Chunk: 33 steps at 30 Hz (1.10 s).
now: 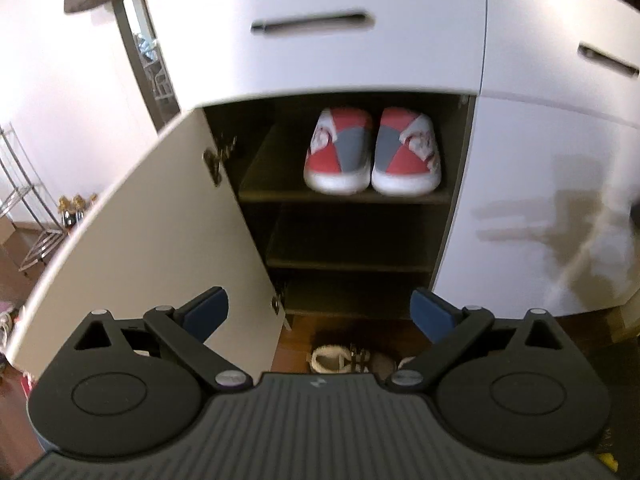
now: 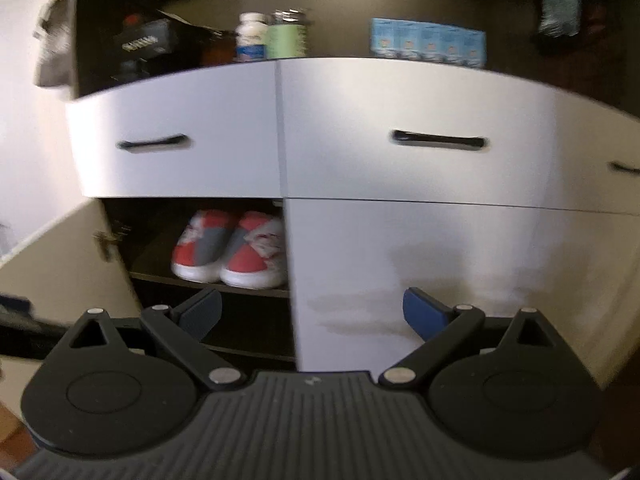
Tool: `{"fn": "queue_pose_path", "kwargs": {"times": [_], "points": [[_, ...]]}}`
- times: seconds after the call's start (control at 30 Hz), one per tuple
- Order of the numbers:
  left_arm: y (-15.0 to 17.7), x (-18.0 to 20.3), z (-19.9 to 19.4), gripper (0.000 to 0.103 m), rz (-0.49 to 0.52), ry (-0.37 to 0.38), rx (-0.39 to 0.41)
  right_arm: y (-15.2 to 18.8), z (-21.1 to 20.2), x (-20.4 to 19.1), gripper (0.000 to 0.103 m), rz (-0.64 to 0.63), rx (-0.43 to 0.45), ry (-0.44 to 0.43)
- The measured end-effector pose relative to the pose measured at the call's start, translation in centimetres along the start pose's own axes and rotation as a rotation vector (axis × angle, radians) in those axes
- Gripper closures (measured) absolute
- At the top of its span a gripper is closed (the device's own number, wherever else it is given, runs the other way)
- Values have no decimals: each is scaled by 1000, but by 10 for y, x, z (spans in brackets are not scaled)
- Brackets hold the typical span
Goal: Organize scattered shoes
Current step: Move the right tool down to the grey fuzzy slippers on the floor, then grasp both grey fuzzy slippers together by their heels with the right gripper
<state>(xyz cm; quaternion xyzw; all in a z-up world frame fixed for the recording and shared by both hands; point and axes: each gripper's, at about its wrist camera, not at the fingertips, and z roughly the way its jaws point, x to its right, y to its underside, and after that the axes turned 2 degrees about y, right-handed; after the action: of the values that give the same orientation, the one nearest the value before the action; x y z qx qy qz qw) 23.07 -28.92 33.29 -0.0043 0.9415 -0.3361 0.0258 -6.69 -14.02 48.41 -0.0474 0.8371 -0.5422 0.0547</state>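
Left gripper (image 1: pixel 319 314) spread wide, blue pads clamping nothing, aimed into the open compartment of a white shoe cabinet (image 1: pixel 320 60). Pair of red, grey and white slippers (image 1: pixel 373 152) side by side on the top shelf (image 1: pixel 344 196), toes outward, well above and beyond the fingers. Two lower shelves dark and bare. Light-coloured shoe (image 1: pixel 347 358) on the wooden floor just in front of the cabinet, directly below the gap between the fingers, partly hidden by the gripper body. Cabinet door (image 1: pixel 140 220) swung open on the left, just beside the left finger. Wire rack (image 1: pixel 24 208) near the far left wall.

Right gripper (image 2: pixel 311 312) likewise spread apart and empty, facing the closed door (image 2: pixel 440 260) right of the open compartment. Same slippers (image 2: pixel 230 252) up and to the left. Bottles (image 2: pixel 272 36) and blue cartons (image 2: pixel 428 44) on top, blurred.
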Motion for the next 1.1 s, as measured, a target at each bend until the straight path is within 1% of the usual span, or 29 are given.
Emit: {"fn": "queue_pose_path", "kwargs": {"times": [0.07, 0.17, 0.2, 0.27, 0.33, 0.37, 0.4, 0.43, 0.47, 0.5, 0.53, 0.6, 0.63, 0.67, 0.73, 0.77, 0.83, 0.87, 0.9, 0.93, 0.97, 1.03, 1.07, 1.1], "points": [[30, -3, 12, 3, -25, -4, -45, 9, 10, 16, 4, -3, -26, -63], [101, 3, 42, 3, -103, -16, -186, 41, 43, 34, 5, -76, -142, -97], [117, 6, 48, 3, -122, -20, -223, 64, 62, 42, 5, -143, -205, -101], [158, 18, 65, 3, -173, -42, -322, 109, 94, 50, 5, -294, -331, -125], [196, 33, 83, 3, -223, -62, -416, 158, 127, 54, 6, -444, -464, -169], [210, 42, 90, 3, -244, -70, -449, 182, 143, 56, 6, -518, -531, -190], [222, 52, 96, 3, -263, -77, -474, 206, 159, 58, 11, -593, -598, -212], [233, 64, 101, 3, -278, -82, -485, 227, 174, 60, 12, -657, -651, -232], [244, 76, 105, 3, -286, -85, -483, 242, 187, 61, 16, -696, -677, -250], [253, 90, 108, 3, -286, -91, -475, 259, 204, 63, 17, -737, -702, -287], [263, 107, 117, 3, -286, -102, -463, 279, 227, 64, 18, -780, -724, -355], [274, 127, 132, 3, -302, -113, -445, 305, 260, 62, 22, -857, -731, -414], [278, 137, 144, 3, -325, -115, -439, 326, 287, 58, 23, -931, -719, -444], [279, 146, 159, 3, -344, -116, -441, 340, 305, 56, 26, -976, -707, -461], [279, 161, 190, 3, -377, -122, -454, 362, 341, 46, 26, -1035, -697, -488], [280, 168, 208, 3, -393, -125, -463, 376, 364, 39, 28, -1068, -692, -505], [279, 180, 243, 3, -426, -124, -479, 412, 416, 20, 35, -1167, -666, -560], [279, 186, 261, 3, -446, -118, -486, 418, 435, 11, 39, -1194, -669, -570], [281, 191, 275, 3, -466, -110, -493, 428, 455, 3, 39, -1221, -683, -581], [283, 195, 288, 3, -484, -100, -500, 442, 473, -1, 39, -1241, -717, -594], [287, 200, 301, 3, -500, -91, -515, 449, 481, -2, 41, -1250, -744, -602], [286, 208, 327, 4, -514, -82, -541, 473, 500, -1, 49, -1294, -830, -607], [287, 210, 331, 4, -516, -80, -549, 484, 502, 5, 58, -1313, -869, -616], [284, 212, 339, 4, -516, -77, -557, 495, 502, 9, 69, -1336, -890, -619]]}}
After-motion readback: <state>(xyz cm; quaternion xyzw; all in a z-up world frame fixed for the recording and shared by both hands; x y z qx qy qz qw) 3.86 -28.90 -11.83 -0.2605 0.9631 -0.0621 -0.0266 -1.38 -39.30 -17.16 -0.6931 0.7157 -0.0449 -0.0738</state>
